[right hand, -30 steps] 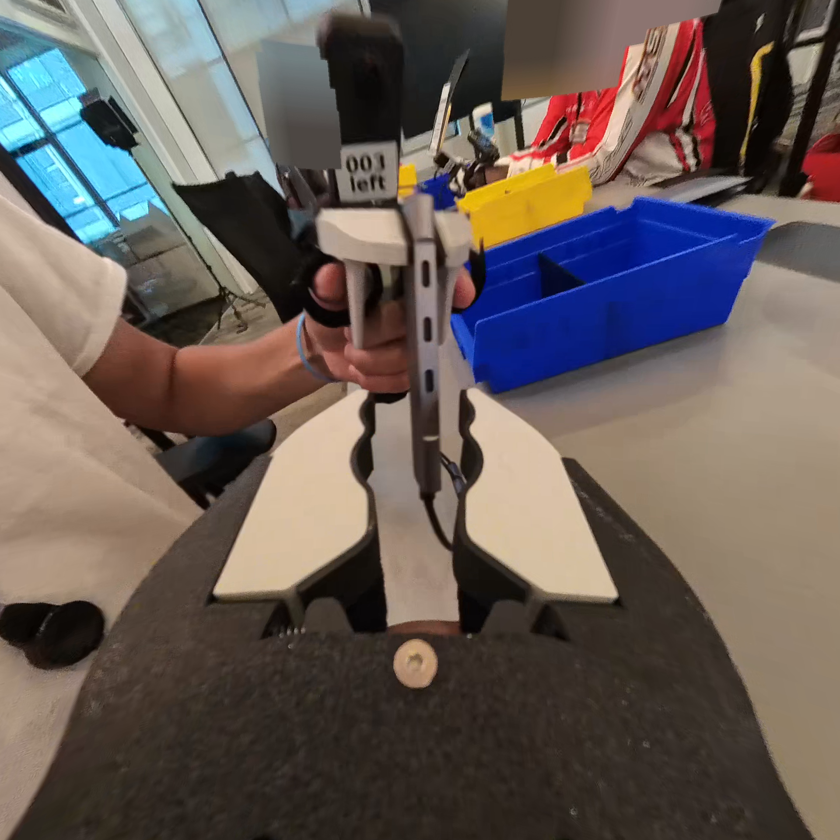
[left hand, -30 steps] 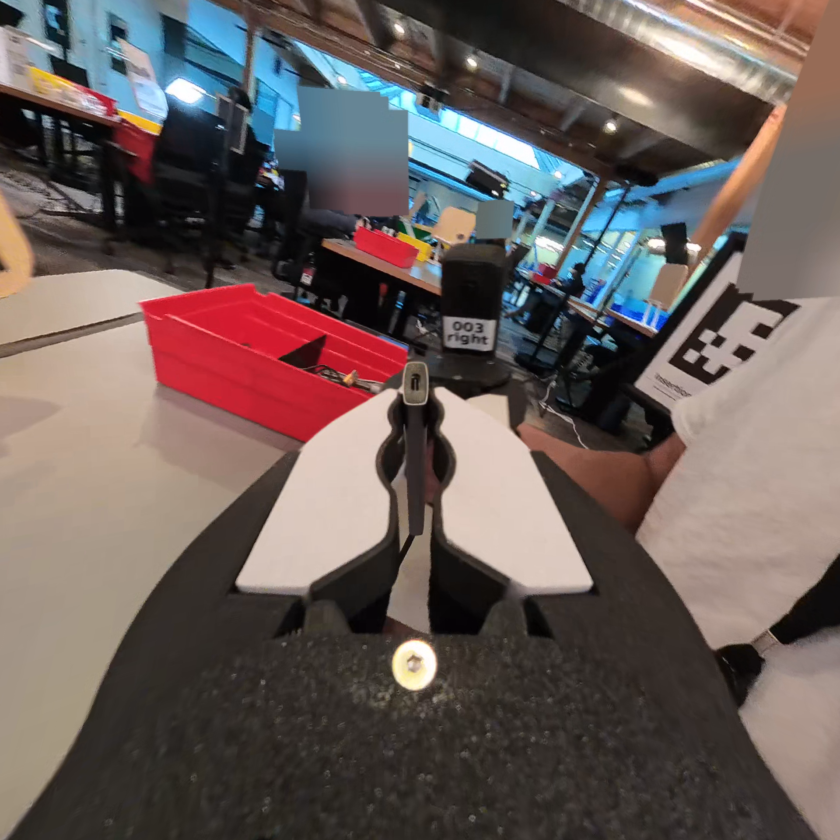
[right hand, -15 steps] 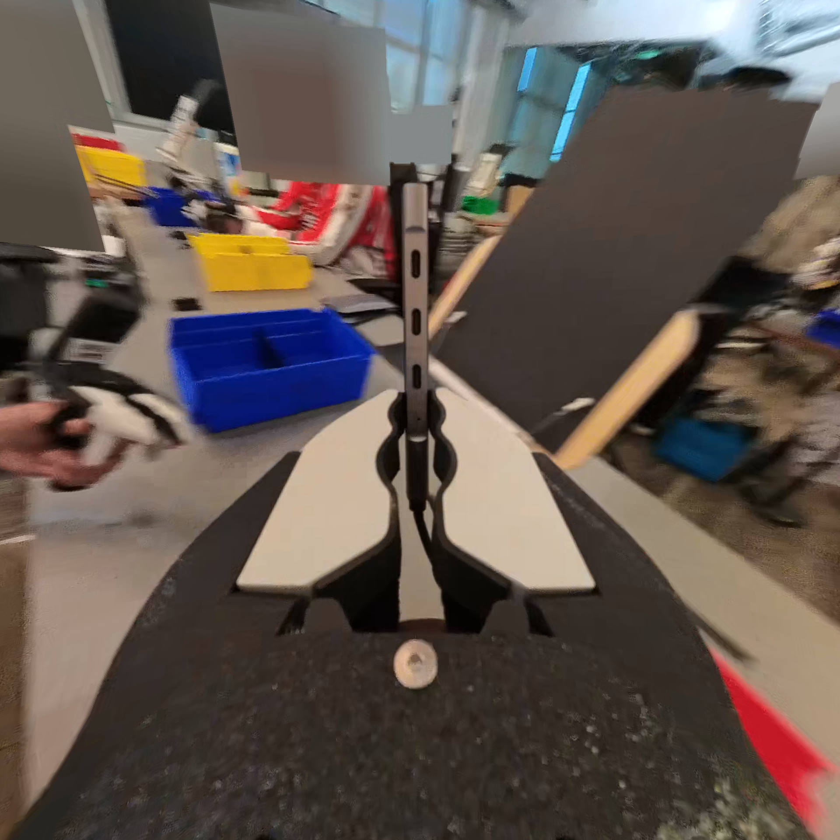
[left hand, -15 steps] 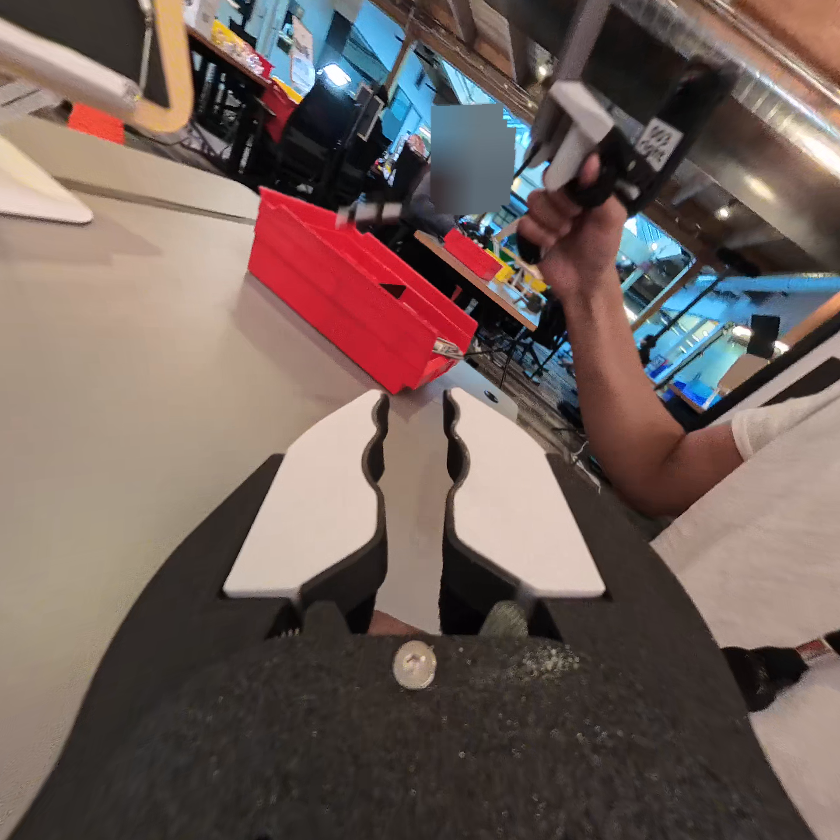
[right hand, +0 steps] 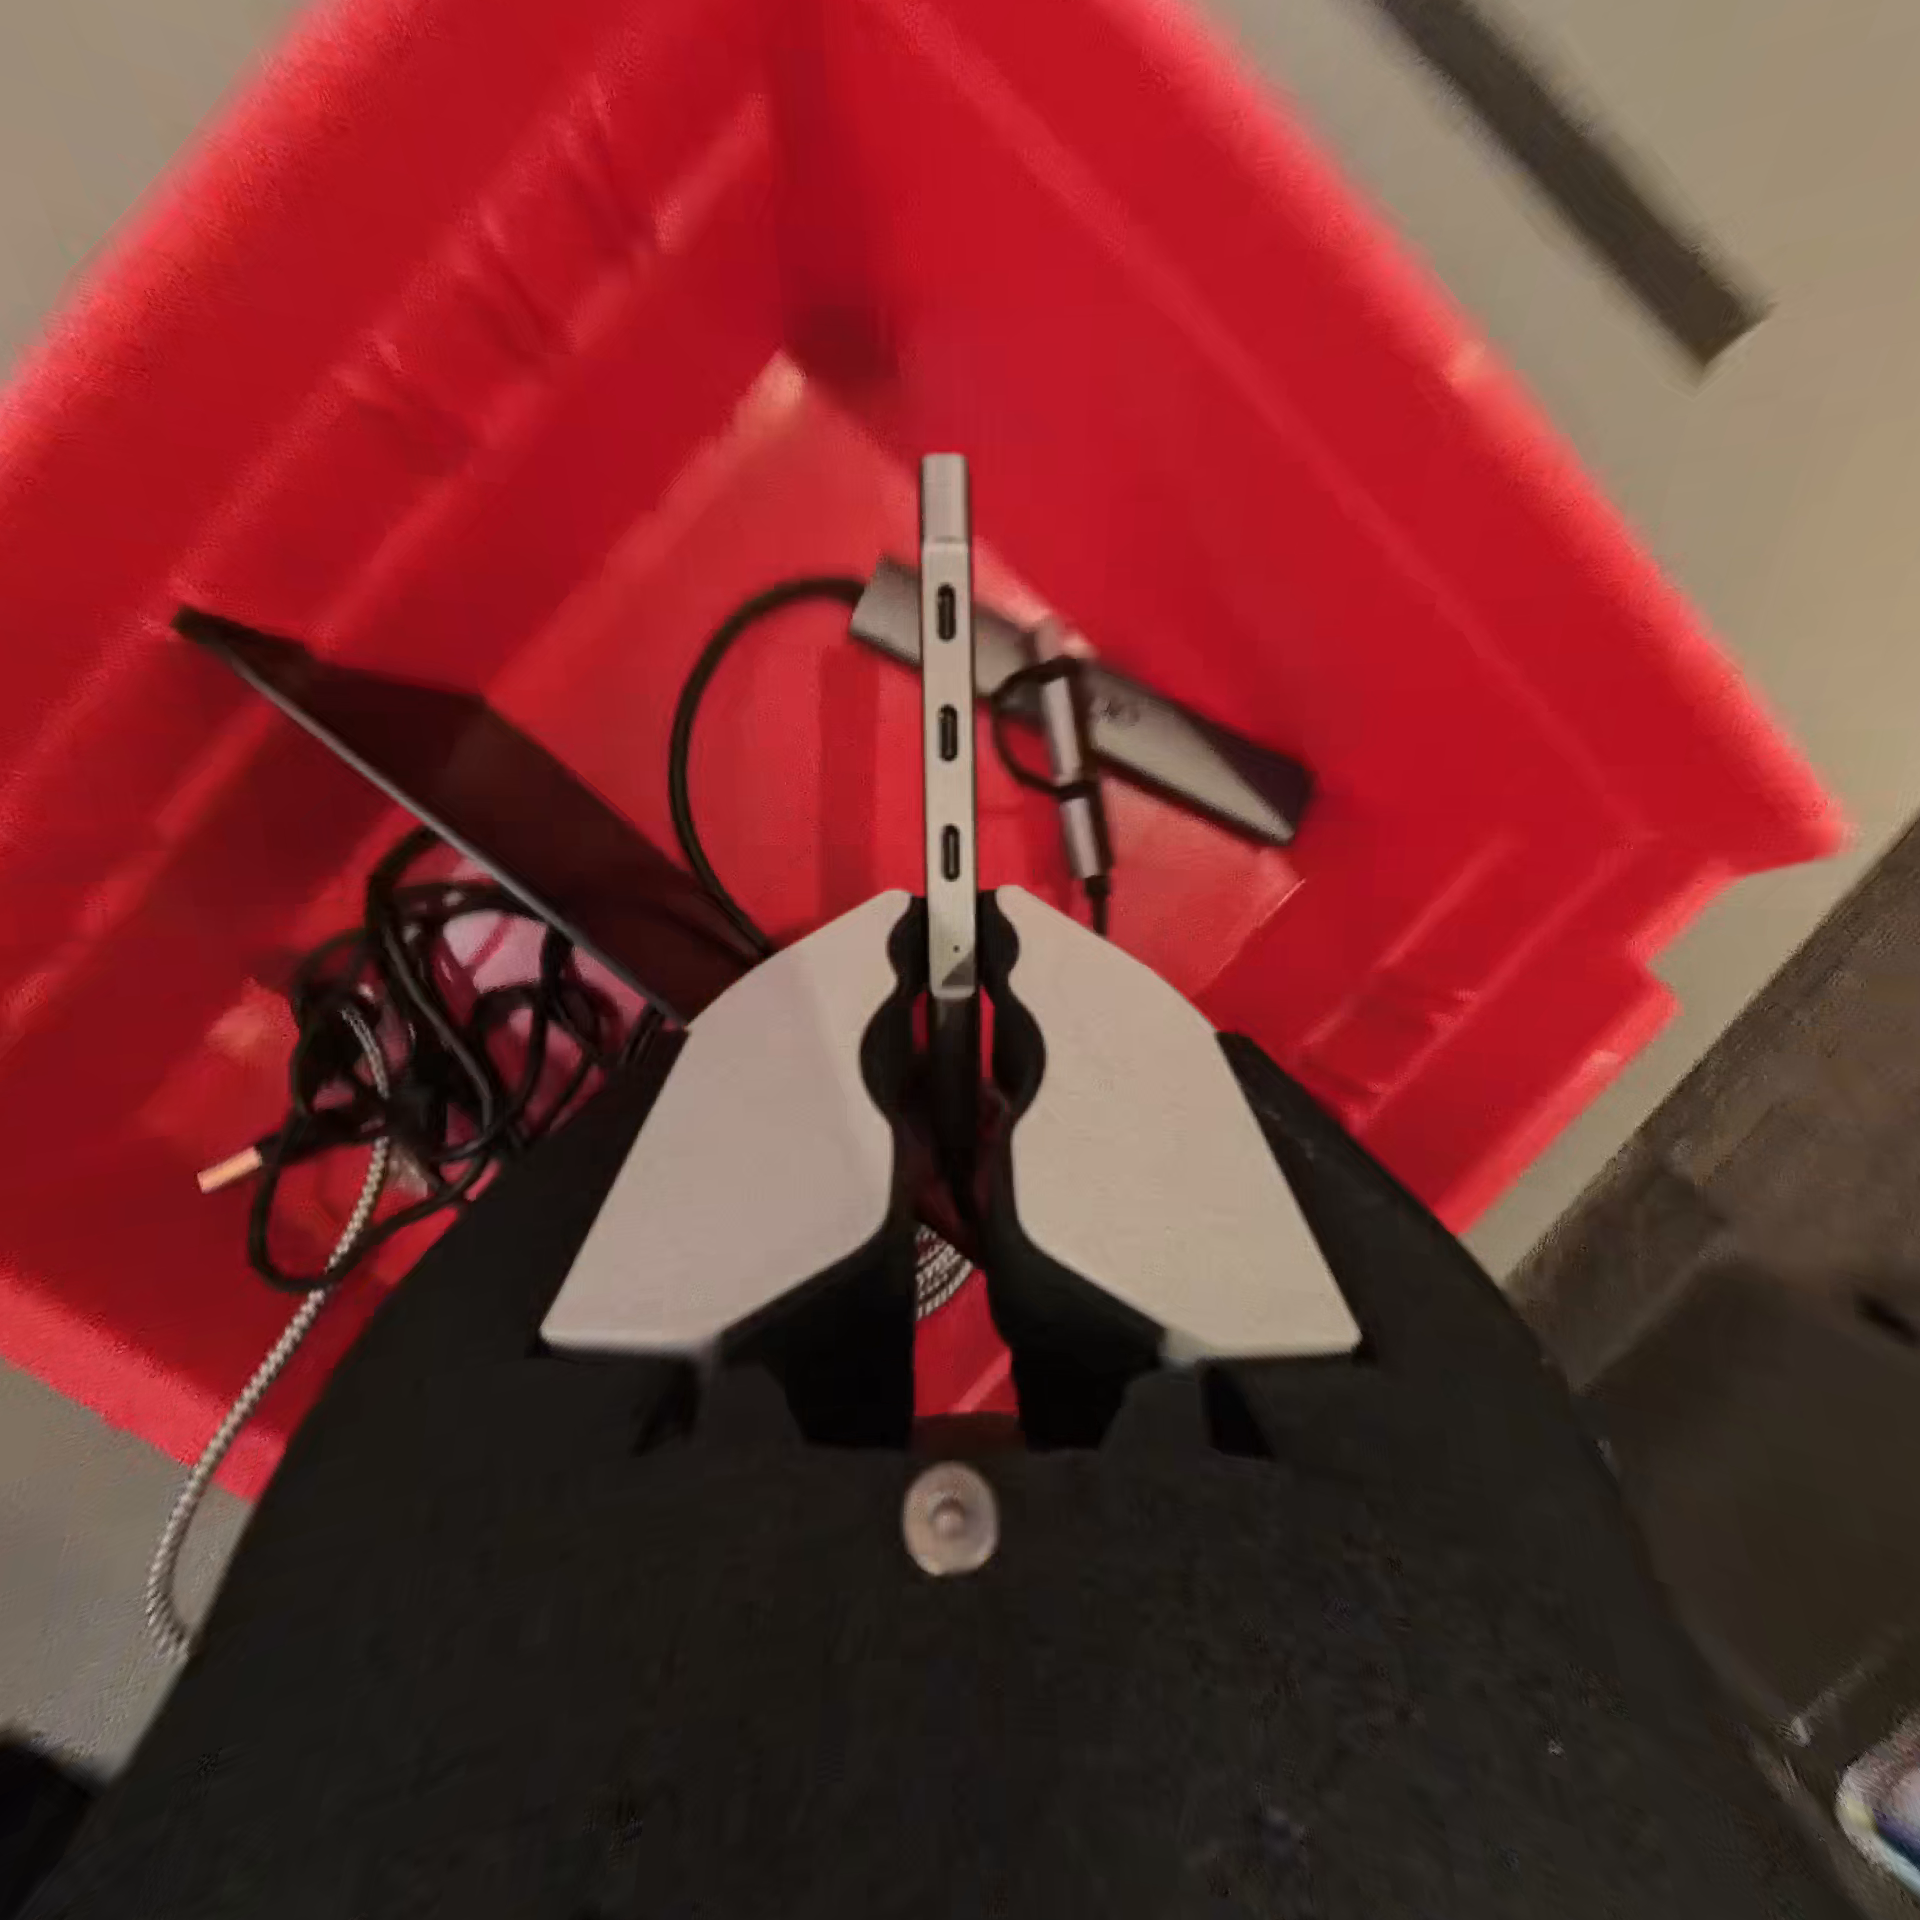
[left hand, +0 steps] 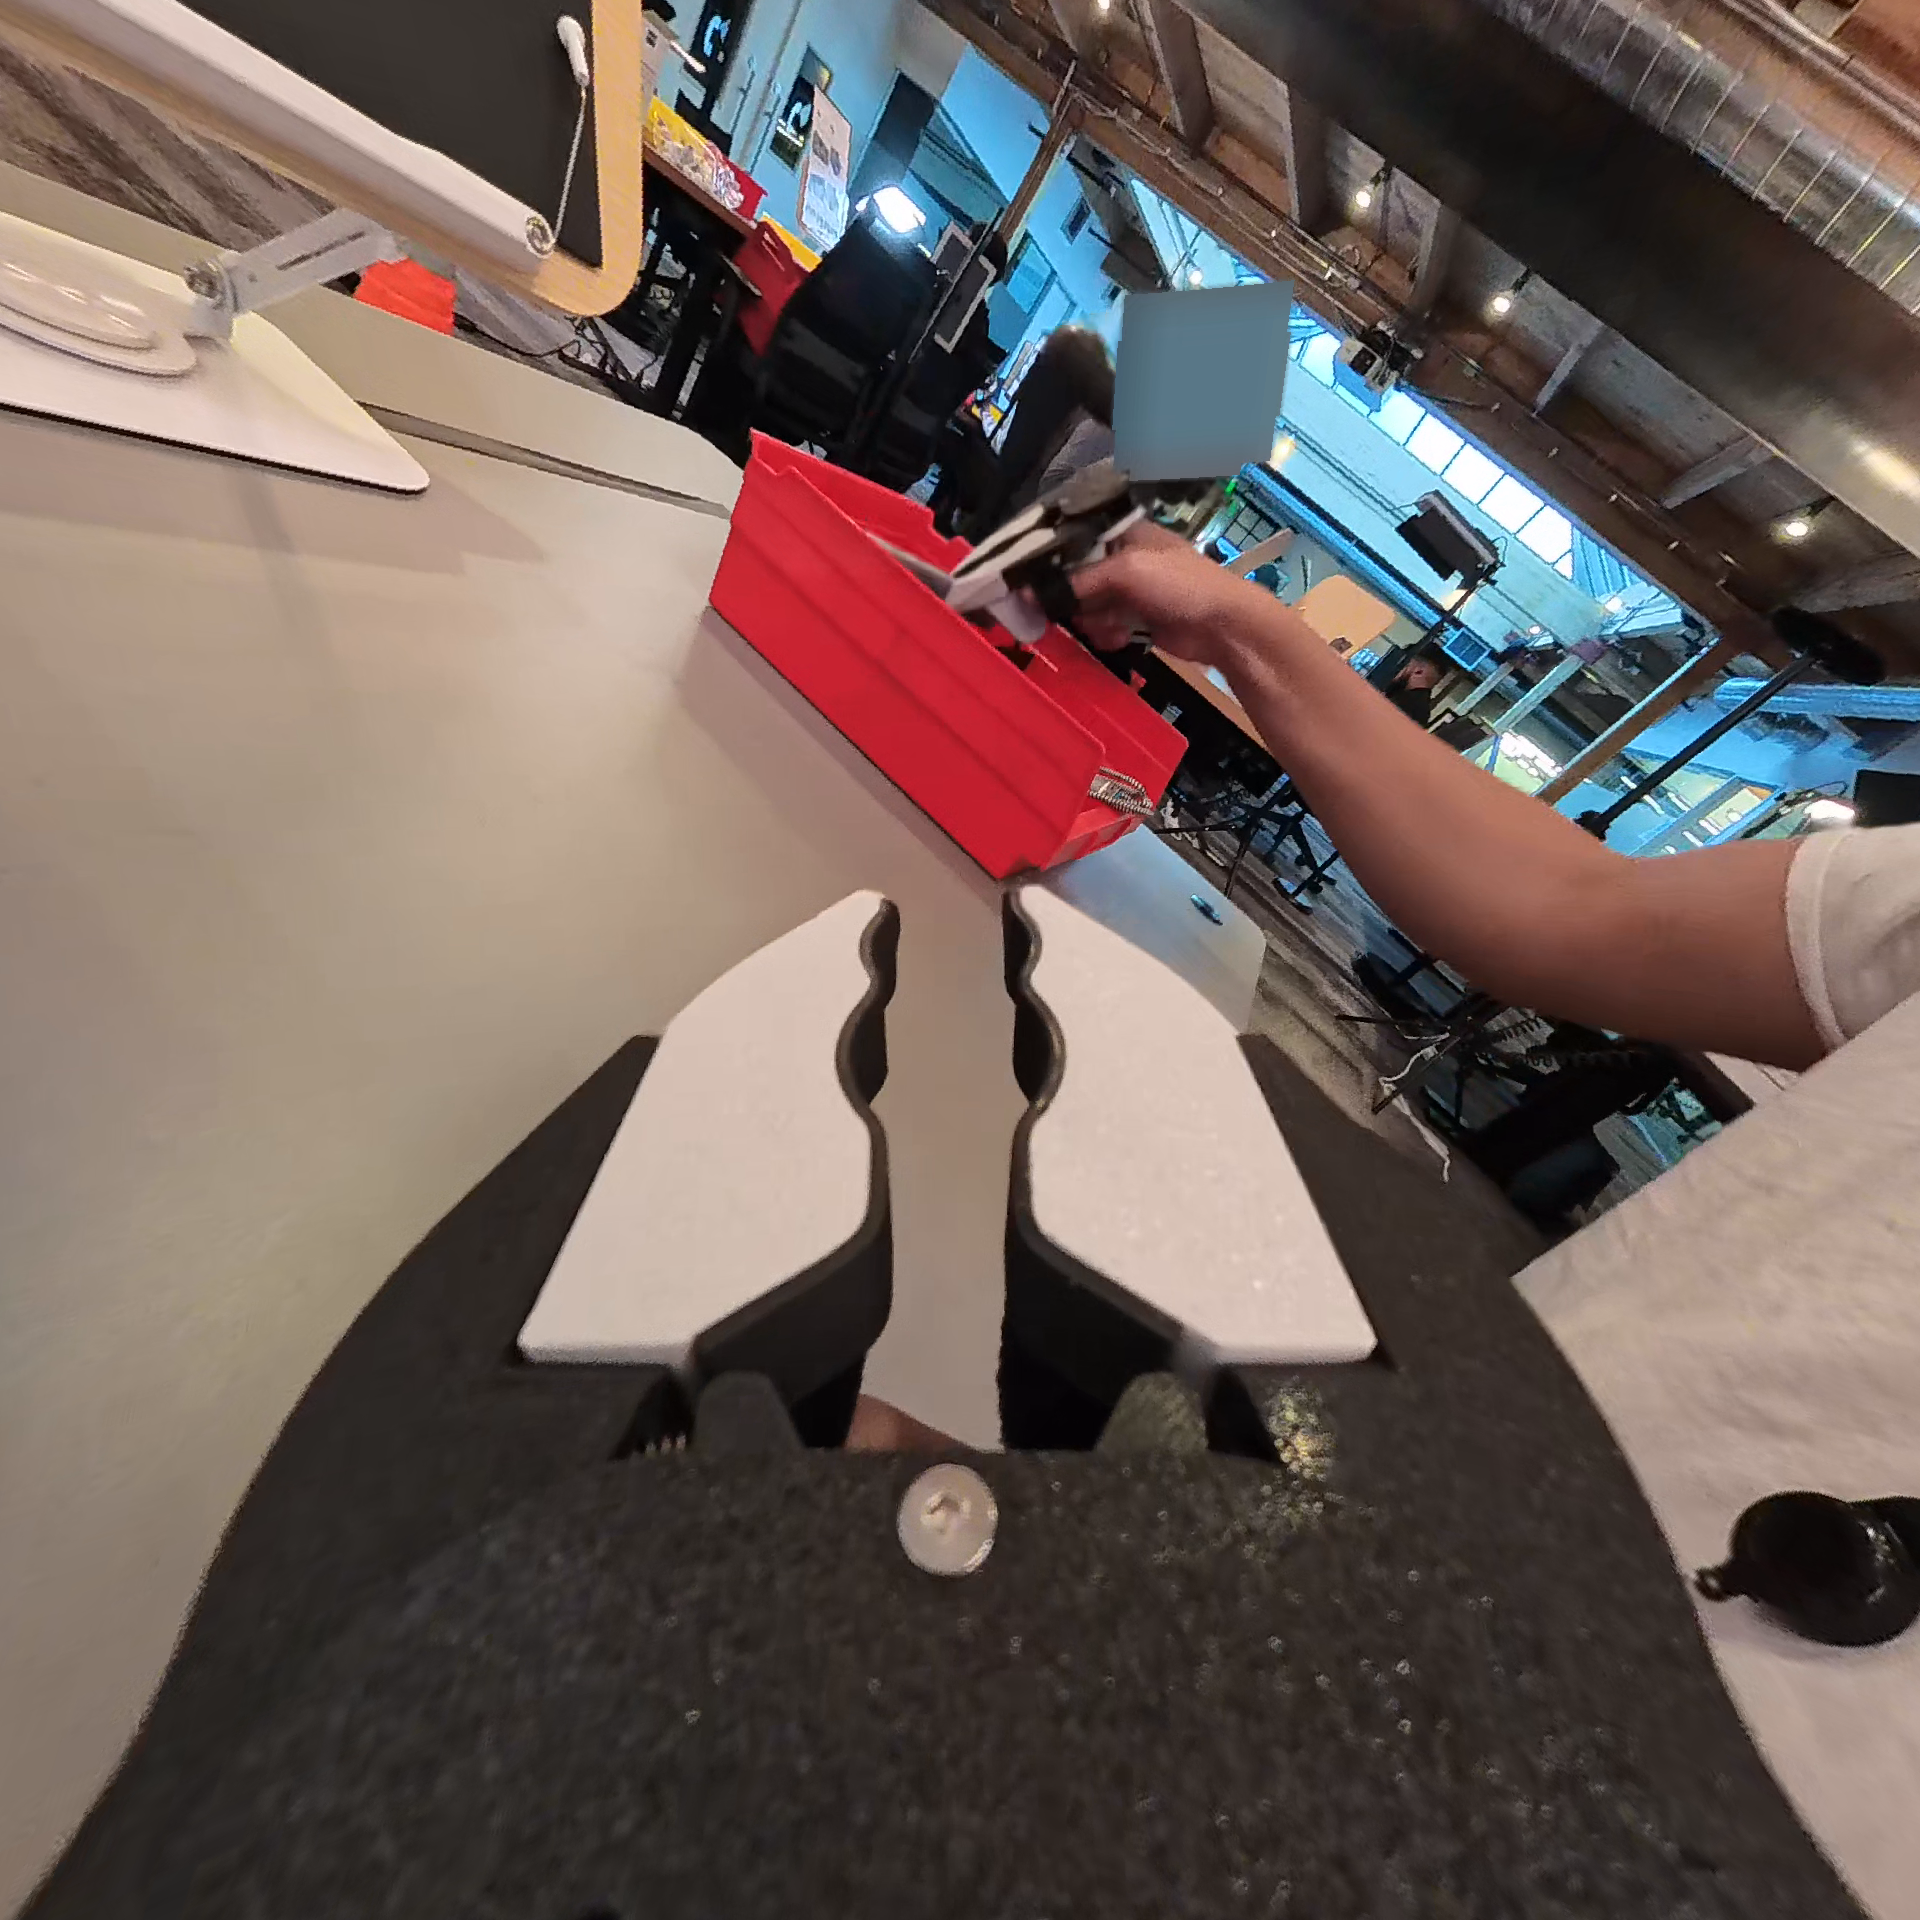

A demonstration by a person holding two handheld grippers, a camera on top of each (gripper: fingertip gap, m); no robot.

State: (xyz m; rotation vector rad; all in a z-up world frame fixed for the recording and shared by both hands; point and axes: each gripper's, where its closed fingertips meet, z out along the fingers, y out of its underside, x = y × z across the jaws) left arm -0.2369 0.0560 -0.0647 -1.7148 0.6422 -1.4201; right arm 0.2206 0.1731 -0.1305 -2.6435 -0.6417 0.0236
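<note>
Right wrist view: the right gripper (right hand: 948,920) is clamped on a slim grey hub (right hand: 945,727), held edge-on above the red bin (right hand: 1351,540), where a second hub (right hand: 1143,717), a dark divider (right hand: 488,790) and tangled black cables (right hand: 416,1049) lie. Left gripper (left hand: 943,914), parted and empty, hovers over the grey desk (left hand: 312,831), short of the bin at the desk's edge.

Grey table (left hand: 312,831): matte top, seam across the far part.
White base plate (left hand: 239,416): flat, on the table's far left; a metal bracket arm (left hand: 301,260) rises from it.
Dark panel (left hand: 608,156): wood-rimmed, above the plate.
Black office chairs (left hand: 862,343): beyond the table.
Ribbed ceiling duct (left hand: 1714,135): overhead, right.
Inside the red bin (right hand: 1351,520): black divider (right hand: 488,790), tilted; tangled black cables (right hand: 416,1060) with a copper-coloured plug (right hand: 234,1172); braided cable (right hand: 260,1382) trailing over the rim; grey adapter hub (right hand: 1143,717), lying flat, blurred.
</note>
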